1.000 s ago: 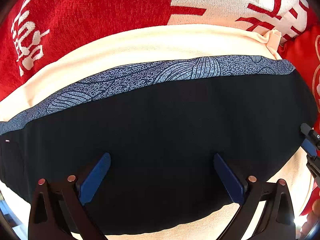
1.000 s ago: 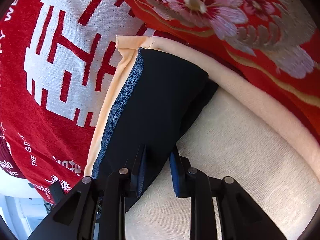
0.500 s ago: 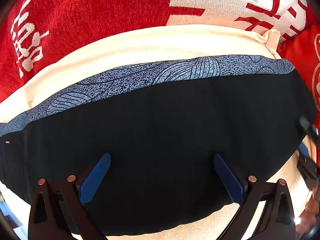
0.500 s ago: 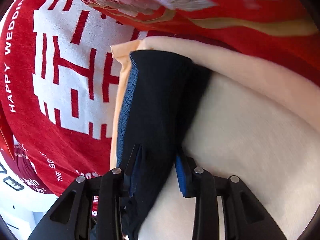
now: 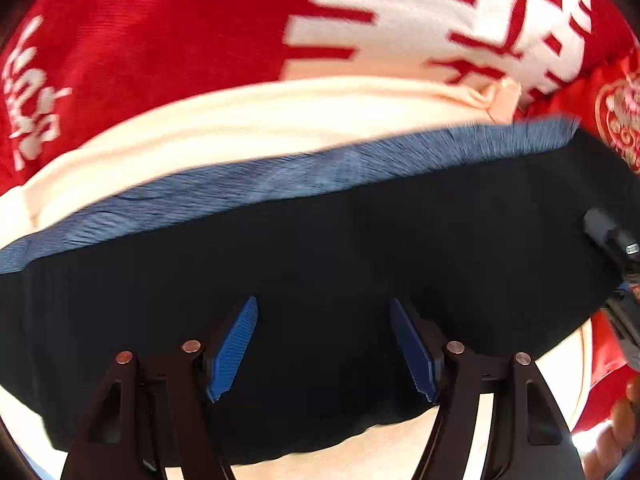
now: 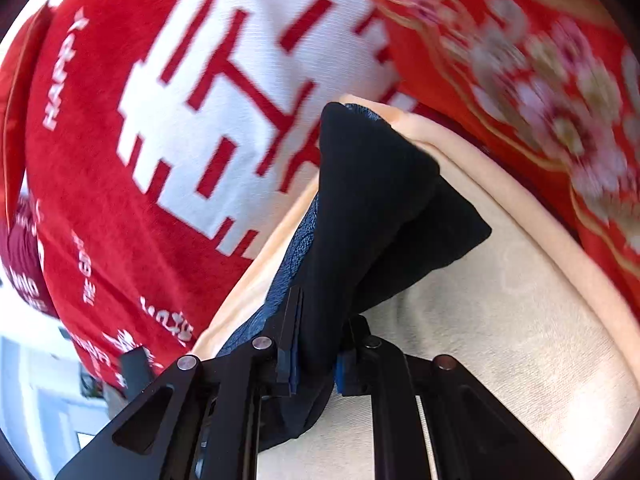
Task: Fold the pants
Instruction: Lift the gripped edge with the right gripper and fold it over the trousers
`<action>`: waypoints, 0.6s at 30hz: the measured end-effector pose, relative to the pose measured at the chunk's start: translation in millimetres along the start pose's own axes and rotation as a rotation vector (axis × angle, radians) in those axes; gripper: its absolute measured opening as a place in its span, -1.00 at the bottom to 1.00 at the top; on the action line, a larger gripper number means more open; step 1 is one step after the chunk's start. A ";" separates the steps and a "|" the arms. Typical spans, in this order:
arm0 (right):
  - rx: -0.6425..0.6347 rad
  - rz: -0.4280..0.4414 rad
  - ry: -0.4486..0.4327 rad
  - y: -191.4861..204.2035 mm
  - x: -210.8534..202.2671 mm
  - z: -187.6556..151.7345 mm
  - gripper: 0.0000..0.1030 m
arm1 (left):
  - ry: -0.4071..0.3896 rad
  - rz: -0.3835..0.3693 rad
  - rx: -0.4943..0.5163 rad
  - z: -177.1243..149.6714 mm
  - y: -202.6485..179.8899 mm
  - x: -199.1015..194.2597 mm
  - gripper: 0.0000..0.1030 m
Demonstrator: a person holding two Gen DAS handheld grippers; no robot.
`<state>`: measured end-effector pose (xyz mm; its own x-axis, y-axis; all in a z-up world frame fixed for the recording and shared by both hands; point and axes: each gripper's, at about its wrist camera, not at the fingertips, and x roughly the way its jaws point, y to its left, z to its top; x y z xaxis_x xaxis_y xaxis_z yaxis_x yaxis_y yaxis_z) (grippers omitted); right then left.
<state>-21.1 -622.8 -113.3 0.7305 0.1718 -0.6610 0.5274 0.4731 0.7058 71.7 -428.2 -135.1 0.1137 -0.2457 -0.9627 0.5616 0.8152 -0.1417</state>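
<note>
Right wrist view shows the right gripper (image 6: 316,344) closing on a pinched, lifted end of the pants (image 6: 372,200), while at 9 o'clock the left gripper (image 5: 324,344), half-wide and closing, hovers over their flat span on a cream towel (image 5: 260,120), so folding is barely begun.

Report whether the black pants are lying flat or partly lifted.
Partly lifted. The right gripper, jaws closing, pinches one end of the black pants, bunching it up off the cream towel. The rest lies spread under the left gripper.
</note>
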 end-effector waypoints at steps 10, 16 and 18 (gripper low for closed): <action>-0.348 -0.111 0.038 88.6 7.4 -20.3 -0.73 | -0.073 -0.012 0.071 -7.4 -3.5 1.5 0.42; -0.559 -0.204 0.067 146.2 16.7 -53.6 -0.73 | -0.102 -0.051 -0.010 -16.9 50.1 -30.0 0.46; -0.639 -0.240 0.081 167.7 29.5 -73.2 -0.71 | -0.122 -0.026 -0.029 -24.0 81.5 -45.3 0.46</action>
<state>57.1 -475.2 -33.1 0.5774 0.0507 -0.8149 0.2930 0.9187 0.2647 92.6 -338.0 -108.6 0.1995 -0.3274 -0.9236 0.5421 0.8220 -0.1743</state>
